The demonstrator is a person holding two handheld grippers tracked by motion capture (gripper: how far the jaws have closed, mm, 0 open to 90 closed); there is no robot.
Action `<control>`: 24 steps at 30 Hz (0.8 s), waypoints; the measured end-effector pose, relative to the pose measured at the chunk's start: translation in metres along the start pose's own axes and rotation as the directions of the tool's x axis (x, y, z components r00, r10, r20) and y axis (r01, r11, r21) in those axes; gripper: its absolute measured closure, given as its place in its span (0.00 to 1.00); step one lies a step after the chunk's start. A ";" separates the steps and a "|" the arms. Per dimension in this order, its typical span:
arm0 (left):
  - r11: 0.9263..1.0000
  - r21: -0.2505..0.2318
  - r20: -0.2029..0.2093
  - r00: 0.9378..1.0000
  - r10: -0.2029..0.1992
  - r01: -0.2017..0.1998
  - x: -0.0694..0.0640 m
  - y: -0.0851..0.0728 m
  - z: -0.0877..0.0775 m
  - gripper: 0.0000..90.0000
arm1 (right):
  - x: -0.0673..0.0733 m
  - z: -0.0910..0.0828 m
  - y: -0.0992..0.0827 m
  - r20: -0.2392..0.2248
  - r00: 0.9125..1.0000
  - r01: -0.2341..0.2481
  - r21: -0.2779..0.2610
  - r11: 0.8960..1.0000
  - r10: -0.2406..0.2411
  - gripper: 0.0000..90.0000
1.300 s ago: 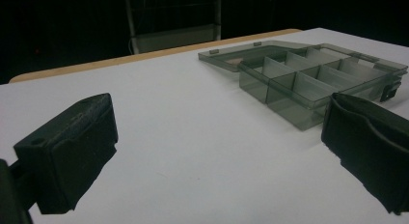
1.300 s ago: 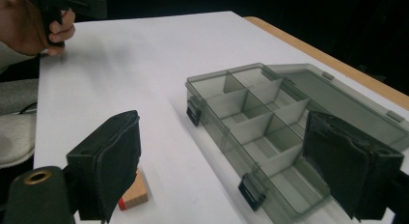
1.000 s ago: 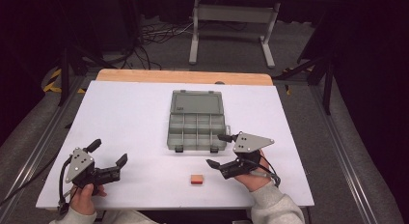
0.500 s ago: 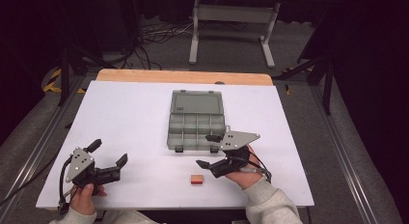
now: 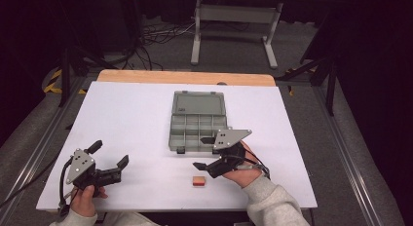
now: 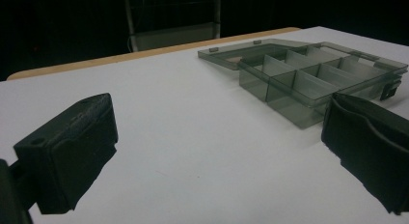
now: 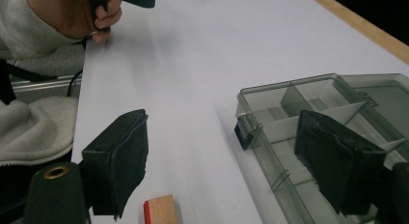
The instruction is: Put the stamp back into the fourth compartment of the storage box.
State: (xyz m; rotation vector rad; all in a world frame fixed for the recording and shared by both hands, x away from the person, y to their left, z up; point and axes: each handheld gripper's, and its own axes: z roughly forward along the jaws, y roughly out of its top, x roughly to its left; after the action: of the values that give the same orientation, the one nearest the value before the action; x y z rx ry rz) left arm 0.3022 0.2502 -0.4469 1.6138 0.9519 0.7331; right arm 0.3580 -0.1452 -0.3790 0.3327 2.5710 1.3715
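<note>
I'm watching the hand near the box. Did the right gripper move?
Yes. The right gripper has slid left across the front of the open compartment box, toward the small wooden block; its jaws have been closing, nothing between them.

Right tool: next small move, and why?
Probably ease the right tool down and toward the person, onto the block. Its jaws stand open, have just been closing with nothing between them, and the block lies on the table just short of them, beside the open box.

Overhead plus claw-level views (shared organizer (image 5: 198,121))
</note>
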 end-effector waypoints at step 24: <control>1.000 -0.001 0.002 1.000 0.002 -0.002 0.000 0.000 0.000 0.00 | 0.002 0.017 0.000 -0.093 0.995 0.039 0.214 0.976 -0.019 0.30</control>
State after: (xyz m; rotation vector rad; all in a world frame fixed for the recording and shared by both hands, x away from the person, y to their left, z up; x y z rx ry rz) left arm 0.3022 0.2504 -0.4467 1.6144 0.9480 0.7330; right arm 0.3609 -0.1316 -0.3882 0.2711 2.7945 1.1243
